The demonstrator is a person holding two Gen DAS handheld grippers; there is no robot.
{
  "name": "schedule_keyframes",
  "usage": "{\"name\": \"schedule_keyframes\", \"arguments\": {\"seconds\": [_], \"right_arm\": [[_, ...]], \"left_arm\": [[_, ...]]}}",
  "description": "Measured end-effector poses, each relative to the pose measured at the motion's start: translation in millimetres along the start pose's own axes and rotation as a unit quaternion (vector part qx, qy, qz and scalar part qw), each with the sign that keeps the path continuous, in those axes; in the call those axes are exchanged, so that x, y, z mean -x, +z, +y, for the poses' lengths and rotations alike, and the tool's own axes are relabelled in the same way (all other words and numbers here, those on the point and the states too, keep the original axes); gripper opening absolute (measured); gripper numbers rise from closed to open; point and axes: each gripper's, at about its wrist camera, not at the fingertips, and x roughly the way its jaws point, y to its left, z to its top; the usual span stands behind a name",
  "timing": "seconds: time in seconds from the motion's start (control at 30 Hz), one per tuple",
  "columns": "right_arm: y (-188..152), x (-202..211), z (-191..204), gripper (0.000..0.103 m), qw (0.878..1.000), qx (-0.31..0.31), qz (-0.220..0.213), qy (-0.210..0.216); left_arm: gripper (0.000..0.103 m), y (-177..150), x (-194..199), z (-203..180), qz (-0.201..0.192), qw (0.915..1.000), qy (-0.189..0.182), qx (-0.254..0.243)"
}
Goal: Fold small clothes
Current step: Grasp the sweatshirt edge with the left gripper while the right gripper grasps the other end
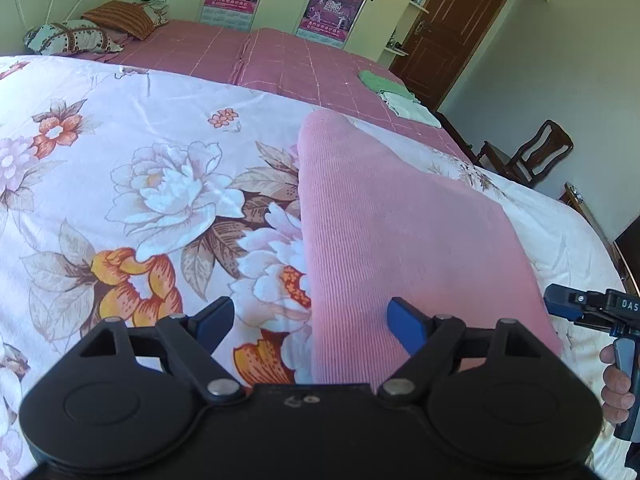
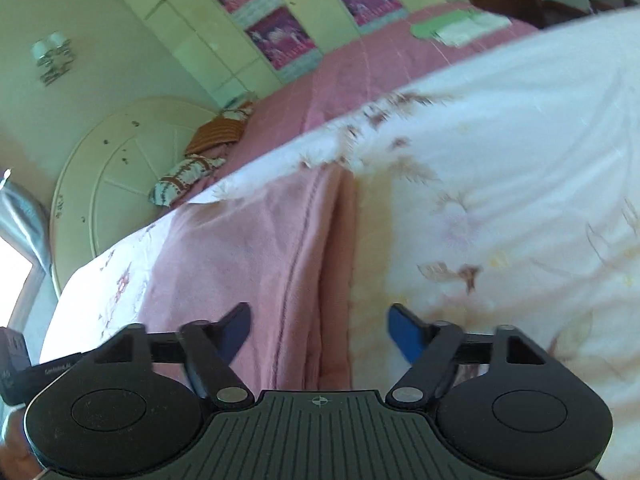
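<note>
A folded pink ribbed garment (image 1: 404,232) lies on the floral quilt (image 1: 140,200). My left gripper (image 1: 310,326) is open and empty just above its near left edge, one finger over the quilt, the other over the pink cloth. My right gripper shows in the left wrist view (image 1: 560,306) at the garment's right edge. In the right wrist view the right gripper (image 2: 320,334) is open and empty above the garment's (image 2: 248,256) layered edge, with the quilt (image 2: 520,200) to the right. That view is blurred.
A pink checked bedsheet (image 1: 280,64) lies beyond the quilt, with folded green and white clothes (image 1: 396,94) near its far right corner. Pillows (image 1: 92,28) lie by the headboard. A wooden chair (image 1: 528,156) and a door (image 1: 452,28) stand to the right.
</note>
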Motion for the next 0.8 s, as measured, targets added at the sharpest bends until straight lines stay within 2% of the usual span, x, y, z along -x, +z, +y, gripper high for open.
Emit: {"name": "schedule_keyframes", "arguments": {"seconds": [0.07, 0.13, 0.17, 0.2, 0.23, 0.27, 0.3, 0.37, 0.43, 0.47, 0.5, 0.53, 0.57, 0.6, 0.63, 0.7, 0.77, 0.8], "right_arm": [[-0.7, -8.7, 5.0, 0.056, 1.000, 0.022, 0.008, 0.001], [-3.0, -22.3, 11.0, 0.037, 0.998, 0.050, 0.022, -0.015], [-4.9, -26.2, 13.9, 0.029, 0.998, 0.062, 0.026, -0.020], [-7.1, -27.3, 18.2, 0.017, 0.996, 0.077, 0.024, -0.024], [-9.2, -26.1, 24.2, 0.015, 0.994, 0.103, 0.014, -0.032], [-8.3, -21.4, 26.7, 0.013, 0.994, 0.108, 0.007, -0.032], [-6.4, -14.7, 24.1, 0.006, 0.995, 0.099, 0.000, -0.030], [-2.1, -10.4, 13.8, 0.003, 0.996, 0.085, 0.002, -0.030], [-1.9, -23.1, 4.8, 0.003, 0.996, 0.073, 0.036, -0.023], [-0.7, -22.4, 5.0, 0.005, 0.997, 0.072, 0.031, -0.021], [1.9, -17.3, 5.4, 0.012, 0.997, 0.068, 0.020, -0.019], [5.0, -9.3, 5.1, 0.024, 0.998, 0.058, 0.006, -0.013], [6.7, -1.1, 3.2, 0.065, 0.999, 0.049, -0.009, -0.009], [7.9, 5.9, -0.1, 0.085, 0.999, 0.045, -0.020, 0.000], [9.3, 8.9, -4.5, 0.085, 0.999, 0.041, -0.018, 0.018], [12.8, 2.9, -14.7, 0.081, 0.999, 0.013, 0.022, 0.038], [13.2, -6.8, -21.9, 0.069, 0.996, -0.005, 0.060, 0.067], [13.0, -11.5, -23.3, 0.068, 0.996, -0.003, 0.069, 0.064]], "left_arm": [[0.083, 0.3, -3.8, -1.2, 0.001, 1.0000, 0.003, -0.005], [0.084, -0.6, -9.1, -2.8, 0.010, 0.9999, 0.007, -0.003], [0.081, 0.2, -10.3, -3.2, 0.014, 0.9999, 0.004, 0.000], [0.072, 2.0, -9.2, -4.6, 0.014, 0.9999, -0.002, 0.002], [0.068, 4.1, -6.1, -7.5, 0.012, 0.9999, -0.010, -0.002], [0.069, 5.6, -3.5, -12.8, 0.008, 0.9998, -0.005, -0.015], [0.078, 6.6, -2.5, -18.3, 0.006, 0.9994, 0.006, -0.034], [0.084, 6.4, -5.1, -27.6, 0.009, 0.9971, 0.024, -0.071], [0.084, 7.2, -7.2, -26.5, 0.017, 0.9970, 0.026, -0.072], [0.082, 8.3, -4.1, -24.7, 0.016, 0.9974, 0.019, -0.067], [0.082, 9.2, -0.3, -23.2, 0.014, 0.9977, 0.007, -0.066], [0.082, 9.6, 3.9, -20.9, 0.009, 0.9978, -0.004, -0.065], [0.081, 10.6, 5.7, -18.1, 0.010, 0.9980, -0.013, -0.061], [0.078, 11.9, 5.1, -15.1, 0.016, 0.9981, -0.021, -0.055], [0.075, 13.5, 2.3, -11.7, 0.024, 0.9982, -0.029, -0.046], [0.070, 16.3, -5.6, -5.8, 0.045, 0.9976, -0.043, -0.030], [0.073, 17.7, -13.5, -2.2, 0.061, 0.9970, -0.044, -0.021], [0.077, 18.1, -16.8, -0.8, 0.065, 0.9968, -0.042, -0.016]]}}
